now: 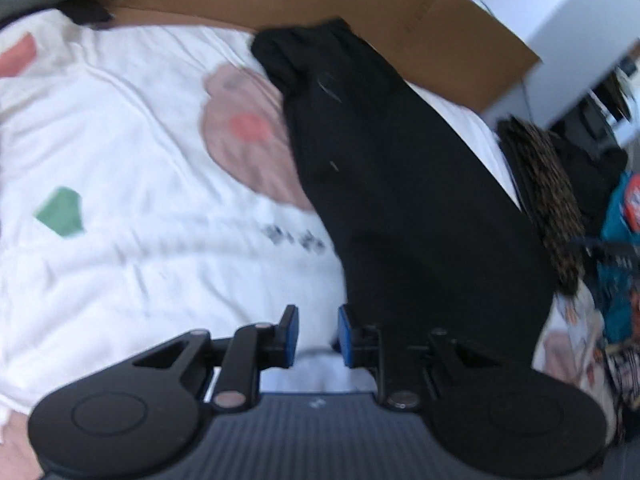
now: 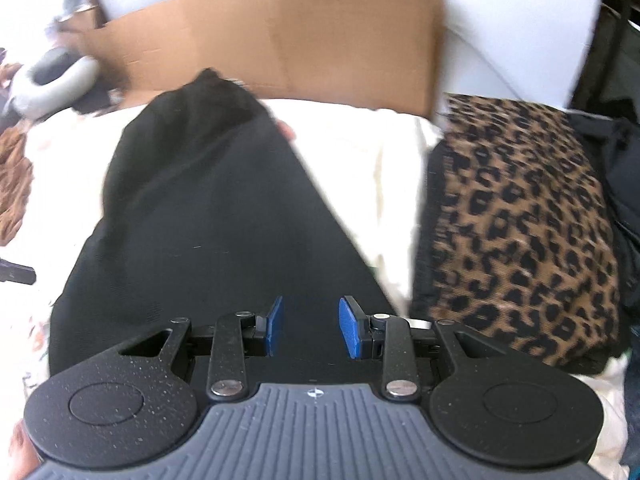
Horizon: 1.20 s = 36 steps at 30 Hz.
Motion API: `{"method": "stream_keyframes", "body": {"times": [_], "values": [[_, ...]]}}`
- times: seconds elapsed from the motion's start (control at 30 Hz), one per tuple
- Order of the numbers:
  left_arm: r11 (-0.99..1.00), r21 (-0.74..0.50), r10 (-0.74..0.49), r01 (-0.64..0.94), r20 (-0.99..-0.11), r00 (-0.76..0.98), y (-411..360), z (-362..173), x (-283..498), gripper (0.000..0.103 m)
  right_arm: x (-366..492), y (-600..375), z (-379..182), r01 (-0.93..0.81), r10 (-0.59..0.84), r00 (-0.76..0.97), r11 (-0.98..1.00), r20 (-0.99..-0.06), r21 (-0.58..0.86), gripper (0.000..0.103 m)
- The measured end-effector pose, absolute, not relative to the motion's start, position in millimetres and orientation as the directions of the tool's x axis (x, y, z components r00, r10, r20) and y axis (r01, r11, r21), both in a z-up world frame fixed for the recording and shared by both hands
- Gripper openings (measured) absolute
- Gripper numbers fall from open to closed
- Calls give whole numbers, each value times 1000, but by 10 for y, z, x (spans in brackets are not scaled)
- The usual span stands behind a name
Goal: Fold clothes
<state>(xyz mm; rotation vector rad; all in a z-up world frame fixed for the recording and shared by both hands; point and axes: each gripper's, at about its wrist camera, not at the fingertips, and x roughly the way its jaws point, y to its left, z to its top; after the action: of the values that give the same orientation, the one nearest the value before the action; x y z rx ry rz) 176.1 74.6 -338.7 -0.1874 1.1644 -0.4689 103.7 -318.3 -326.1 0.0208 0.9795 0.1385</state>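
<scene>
The black garment (image 2: 208,208) lies as a long strip up the middle of both frames on the white printed bedspread (image 1: 120,140), soft, light and limp by my judgement, best pinched at its near hem, with my left hand-held gripper (image 1: 318,336) and right hand-held gripper (image 2: 310,328) both released and empty.

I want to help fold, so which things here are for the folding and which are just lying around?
For the folding:
- black garment, spread out on the white printed sheet
- left hand-held gripper, open
- right hand-held gripper, open

Just lying around:
- leopard-print cloth
- cardboard sheet
- grey neck pillow
</scene>
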Motion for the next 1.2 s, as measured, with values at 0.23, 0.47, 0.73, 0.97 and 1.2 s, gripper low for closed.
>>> {"method": "stream_keyframes", "body": {"times": [0.23,0.47,0.73,0.97,1.2], "values": [[872,-390,-468,296,-842,270,656,-3618,1533,22,1051,-2962,-3416,-165,134,496,985,-858,59,37],[866,-395,-475,306,-841,260,626,-3725,1503,28,1064,-2910,-3568,-183,130,449,982,-884,52,38],[868,-349,-457,353,-840,294,587,-3764,1538,28,1002,-2915,-3745,-190,75,421,982,-904,-7,37],[839,-358,-496,410,-813,305,599,-3777,1567,20,948,-2972,-3885,-177,33,390,983,-920,-40,38],[795,-467,-590,388,-746,309,867,-3628,1540,4,923,-2987,-3907,-180,33,385,983,-922,-40,38]]}}
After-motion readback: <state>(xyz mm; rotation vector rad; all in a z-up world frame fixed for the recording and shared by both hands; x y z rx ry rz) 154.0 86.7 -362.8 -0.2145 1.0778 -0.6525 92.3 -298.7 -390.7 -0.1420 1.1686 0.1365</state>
